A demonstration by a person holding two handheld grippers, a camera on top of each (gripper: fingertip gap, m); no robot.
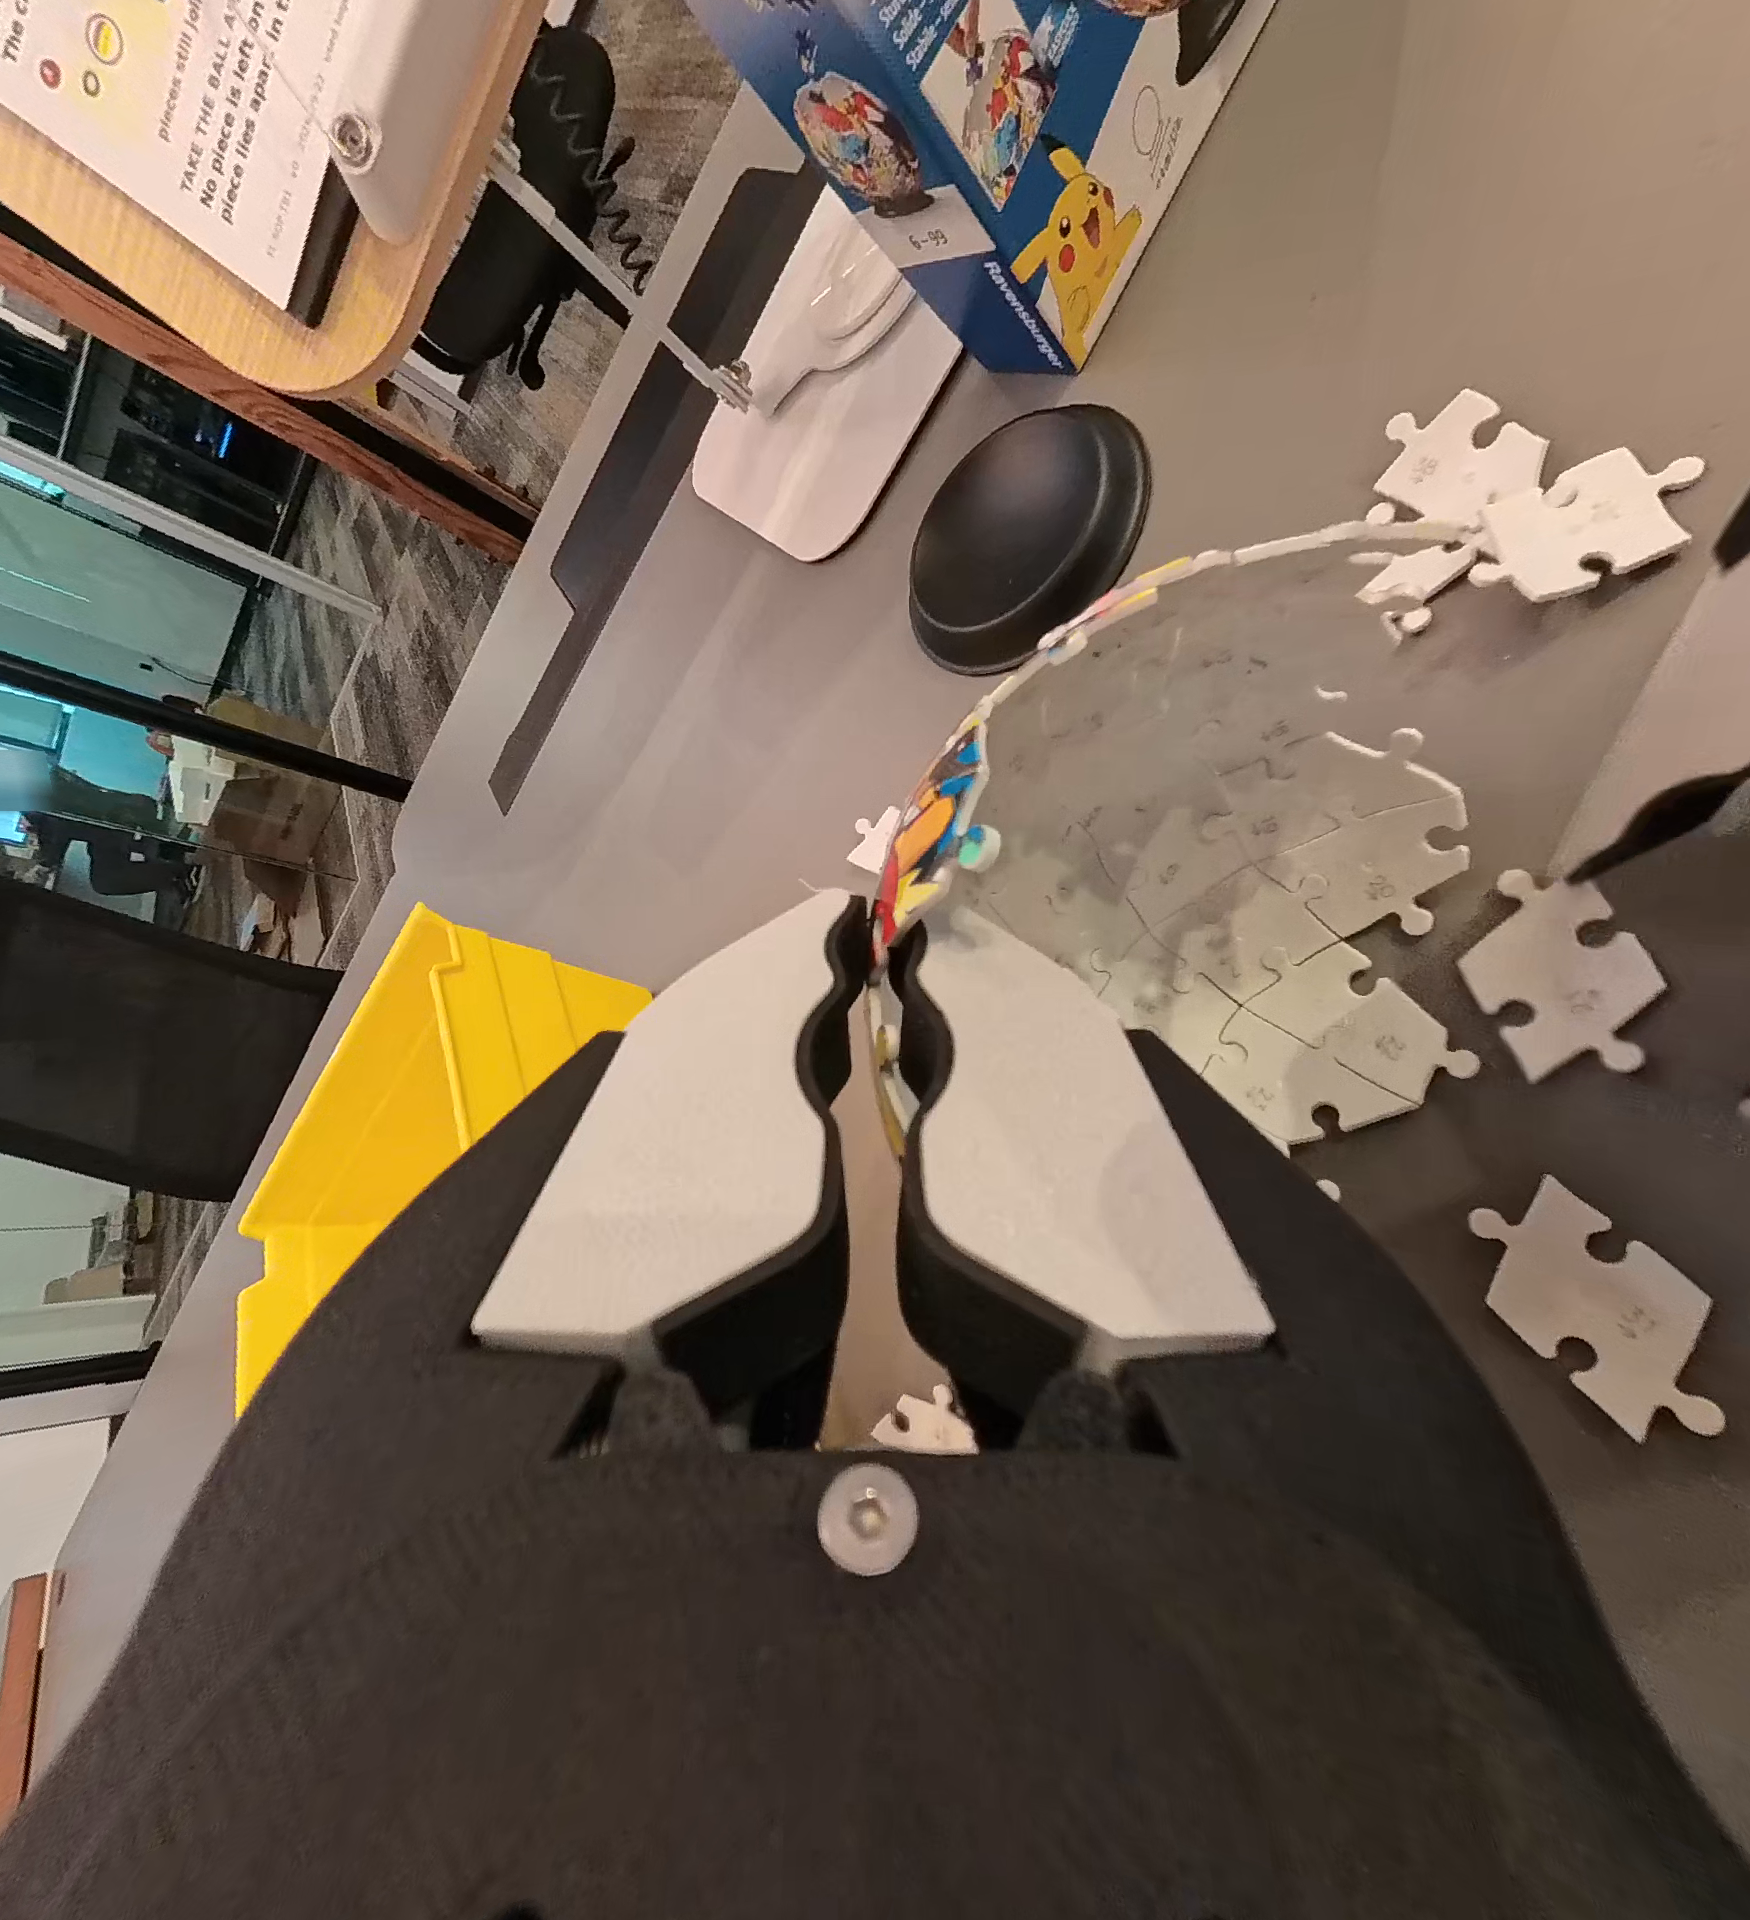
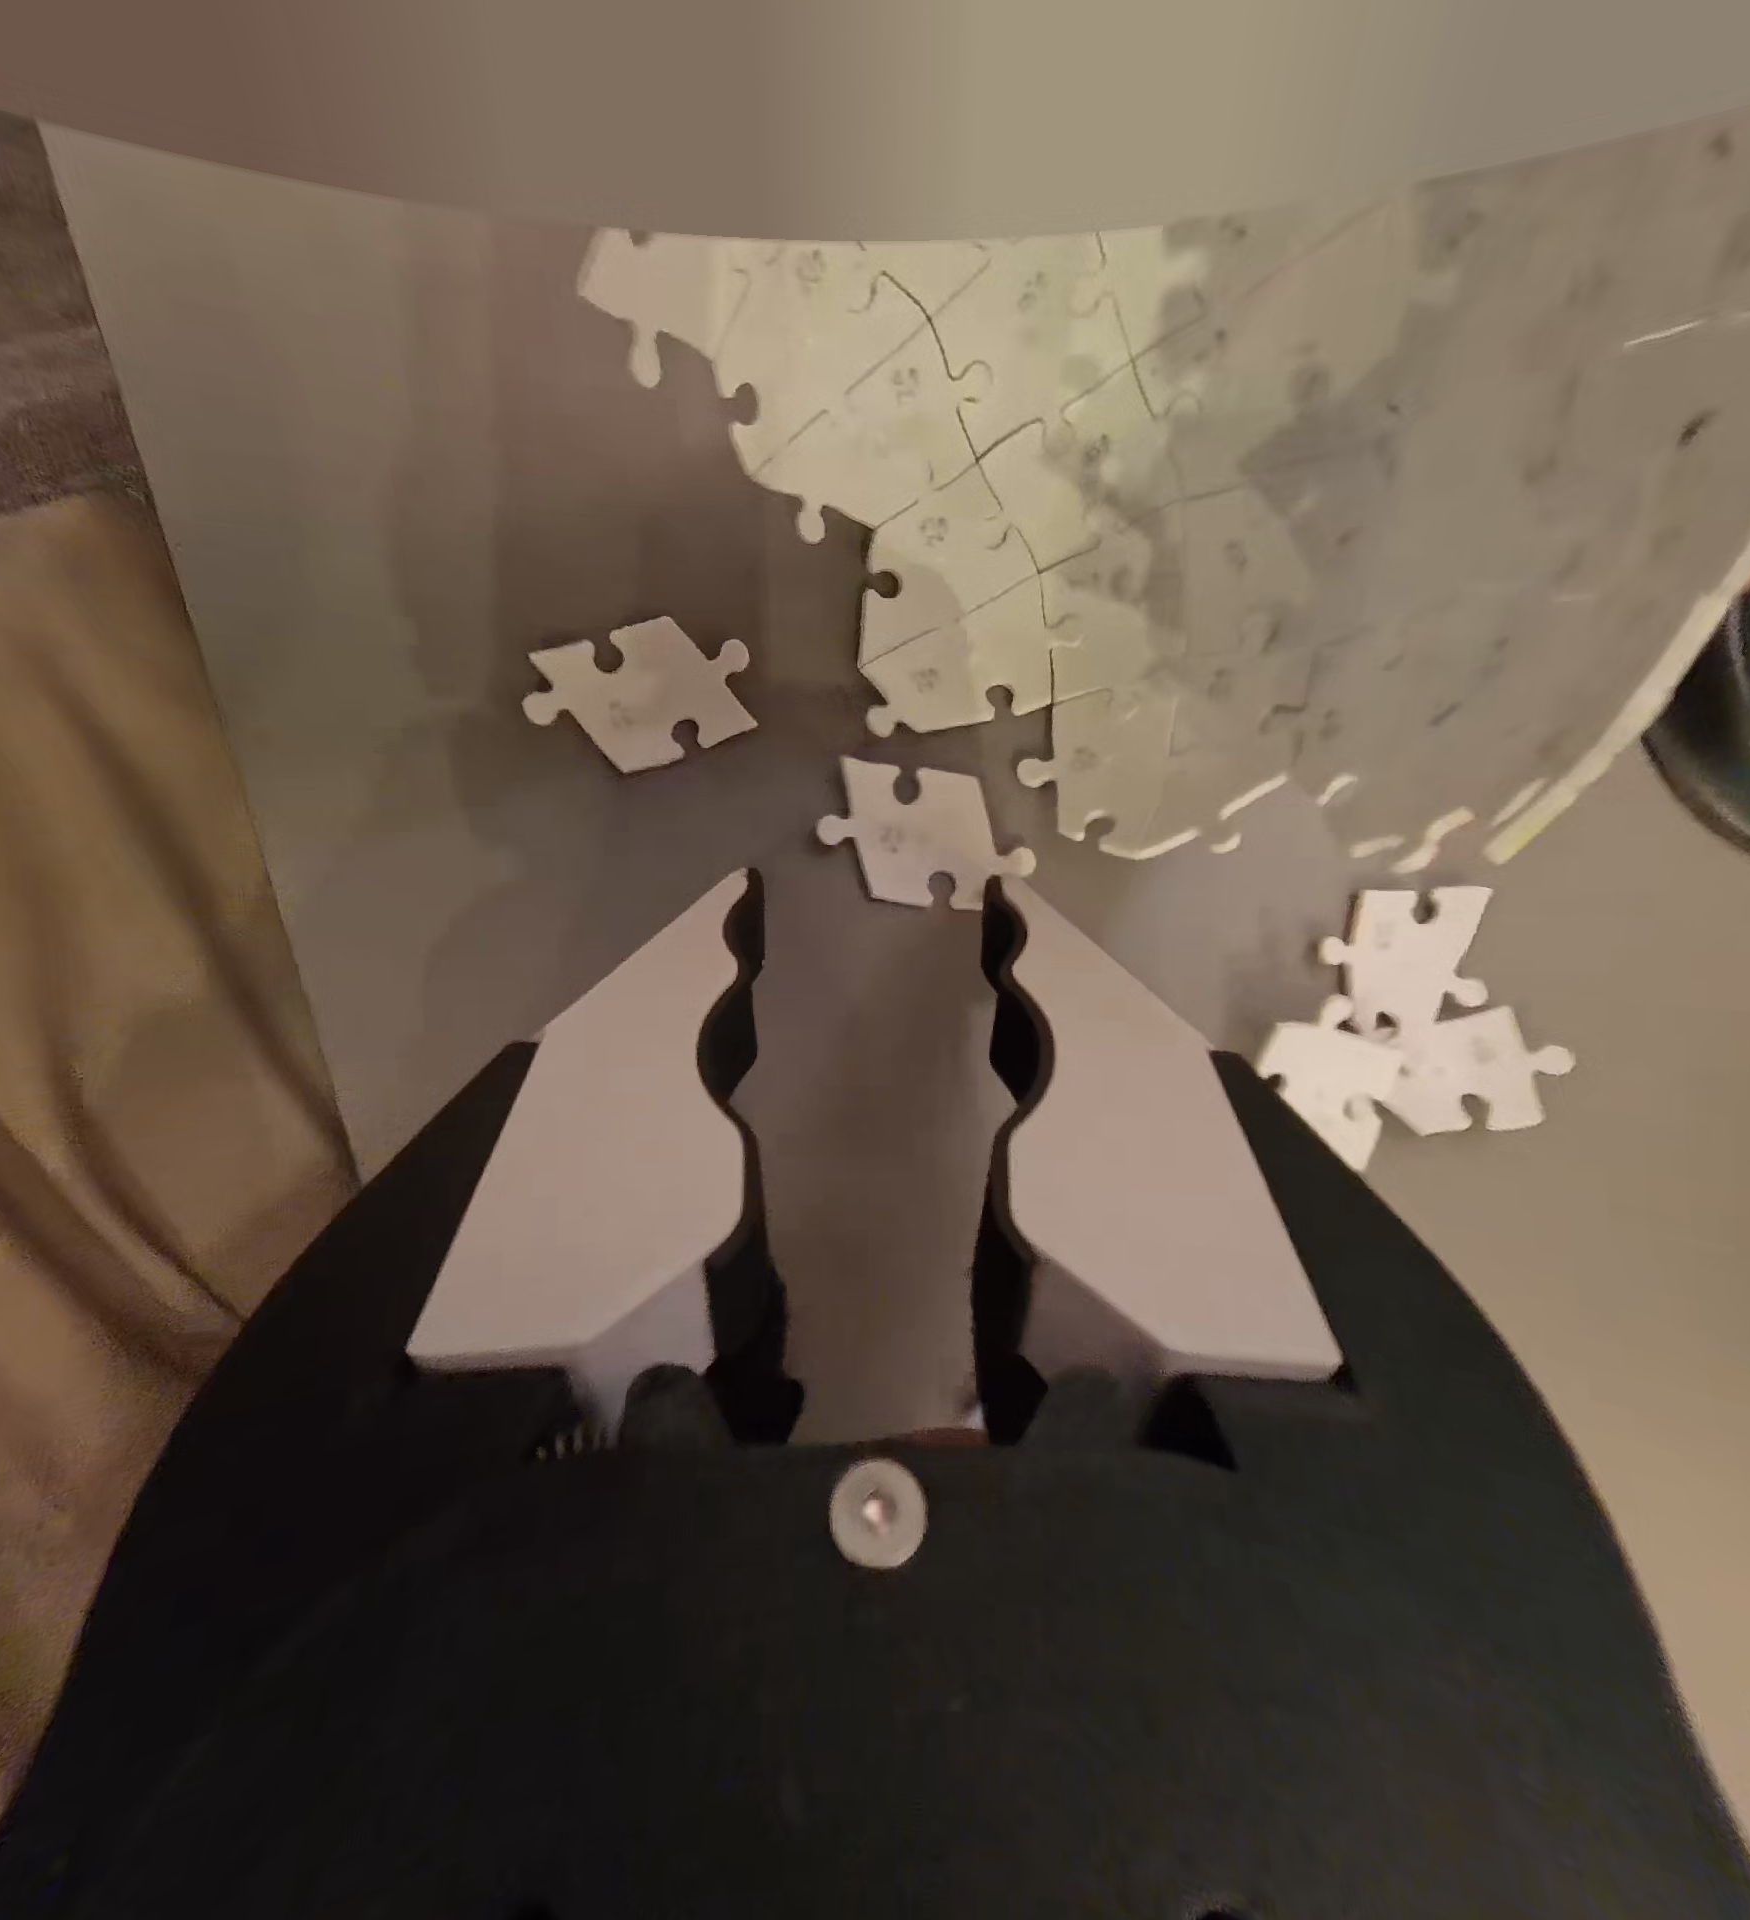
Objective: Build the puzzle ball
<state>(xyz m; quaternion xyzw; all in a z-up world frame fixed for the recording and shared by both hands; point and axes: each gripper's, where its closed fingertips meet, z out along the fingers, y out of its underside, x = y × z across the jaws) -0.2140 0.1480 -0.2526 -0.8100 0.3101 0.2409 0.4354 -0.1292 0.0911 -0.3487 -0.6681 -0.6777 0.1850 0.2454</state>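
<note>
The partly built puzzle ball [image 1: 1203, 831] is a curved shell, white inside and coloured outside. My left gripper [image 1: 883, 935] is shut on its rim and holds it over the grey table. In the right wrist view the shell [image 2: 1110, 520] fills the upper right. My right gripper [image 2: 871, 894] is open and empty, just short of a loose white piece [image 2: 918, 831] lying face down on the table. Another loose piece [image 2: 637, 691] lies to its left. A small heap of pieces [image 2: 1411, 1013] lies to the right.
A black dome-shaped stand [image 1: 1027, 540] sits beyond the shell. The blue puzzle box [image 1: 996, 177] and a white tray [image 1: 829, 395] lie further back. A yellow bin [image 1: 414, 1091] is to the left. More loose pieces [image 1: 1567, 987] [image 1: 1598, 1309] lie on the table. My right fingertips sit around 15 cm from my left ones. The loose piece [image 2: 637, 691] lies some 4 cm from my right tips, 15 cm from my left tips. Look for it in the left wrist view [image 1: 1598, 1313] too.
</note>
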